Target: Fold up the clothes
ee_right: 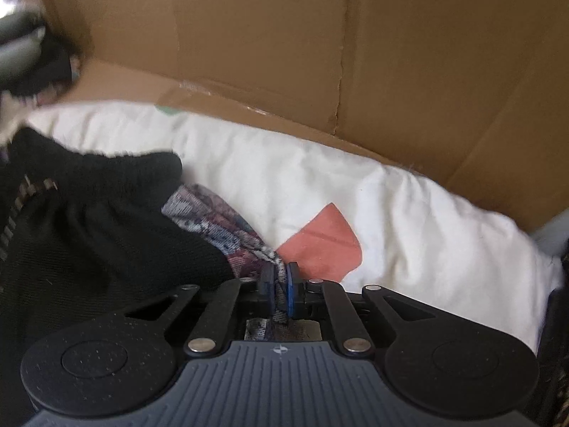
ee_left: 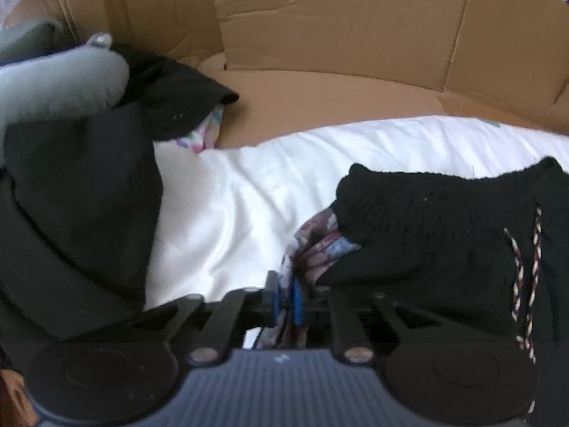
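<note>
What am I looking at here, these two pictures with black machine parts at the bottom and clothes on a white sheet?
Each picture comes from a camera on a tool that a person carries, one per hand. The left hand-held gripper and the right hand-held gripper each pinch the patterned lining cloth sticking out of black knit shorts. The shorts lie on a white sheet, with cardboard behind and more dark clothes piled at the left view's left side.

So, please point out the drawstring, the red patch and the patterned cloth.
drawstring [ee_left: 533,249]: left wrist view, on the braided cord.
red patch [ee_right: 322,240]: right wrist view, its middle.
patterned cloth [ee_right: 227,227]: right wrist view, on the fold beside the black garment.
</note>
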The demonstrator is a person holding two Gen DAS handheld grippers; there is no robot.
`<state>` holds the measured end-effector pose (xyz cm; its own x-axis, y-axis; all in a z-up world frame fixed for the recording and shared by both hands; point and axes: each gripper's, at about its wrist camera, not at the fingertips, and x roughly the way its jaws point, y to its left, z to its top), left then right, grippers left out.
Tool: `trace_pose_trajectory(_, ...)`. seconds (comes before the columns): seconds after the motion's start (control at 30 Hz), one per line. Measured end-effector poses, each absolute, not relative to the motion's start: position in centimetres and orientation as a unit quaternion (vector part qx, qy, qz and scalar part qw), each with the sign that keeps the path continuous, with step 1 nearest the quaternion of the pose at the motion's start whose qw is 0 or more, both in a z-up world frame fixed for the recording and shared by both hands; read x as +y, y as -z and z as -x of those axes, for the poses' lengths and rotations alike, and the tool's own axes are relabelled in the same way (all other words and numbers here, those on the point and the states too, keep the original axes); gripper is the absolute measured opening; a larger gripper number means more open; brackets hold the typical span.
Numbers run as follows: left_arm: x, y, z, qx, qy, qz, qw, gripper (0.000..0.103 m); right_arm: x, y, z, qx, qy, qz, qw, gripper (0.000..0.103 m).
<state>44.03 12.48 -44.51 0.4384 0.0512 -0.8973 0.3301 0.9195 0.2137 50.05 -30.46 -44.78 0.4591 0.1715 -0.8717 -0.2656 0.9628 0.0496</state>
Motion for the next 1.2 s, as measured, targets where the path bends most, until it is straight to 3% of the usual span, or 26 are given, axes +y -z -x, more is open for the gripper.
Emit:
trace_pose_trajectory(0.03,12.7,44.0,-43.9,0.525,0.086,-0.176,0.828,0.022,-31.3,43.8,-49.8,0.502,-0.132,0.037,0.854,0.025)
trace_pose_trajectory(0.1,13.5,42.9,-43.4,0.527,0.089,-0.159,0.830,0.030,-32.8,42.0,-48.9,0.497,-0.140,0.022,0.856,0.034)
trace_pose_trajectory(0.33,17.2,40.7,-39.6,0.542,0.091,-0.152,0.822,0.033,-38.2,39.8,-43.0,0.504,-0.131,0.028,0.853,0.034)
trace_pose_trajectory(0.67,21.1,38.6,-33.8,0.568,0.095,-0.130,0.807,0.035,-42.0,42.1,-35.1,0.545,-0.115,0.006,0.831,0.034)
trace_pose_trajectory(0.87,22.8,40.0,-31.3,0.589,0.094,-0.105,0.796,0.036,-42.5,44.5,-33.1,0.581,-0.123,0.001,0.804,0.034)
trace_pose_trajectory(0.9,23.0,40.5,-31.1,0.592,0.092,-0.102,0.794,0.036,-42.6,44.9,-32.9,0.588,-0.123,0.004,0.800,0.032)
trace_pose_trajectory(0.93,23.2,40.9,-30.8,0.596,0.090,-0.100,0.792,0.036,-42.8,45.3,-32.7,0.593,-0.121,0.008,0.796,0.018)
trace_pose_trajectory(1.0,23.5,41.8,-30.3,0.603,0.084,-0.101,0.787,0.036,-43.0,45.4,-32.4,0.597,-0.122,0.007,0.793,0.002)
trace_pose_trajectory(1.2,24.2,43.5,-29.6,0.610,0.077,-0.113,0.781,0.036,-43.6,45.0,-31.8,0.610,-0.090,0.031,0.787,0.000)
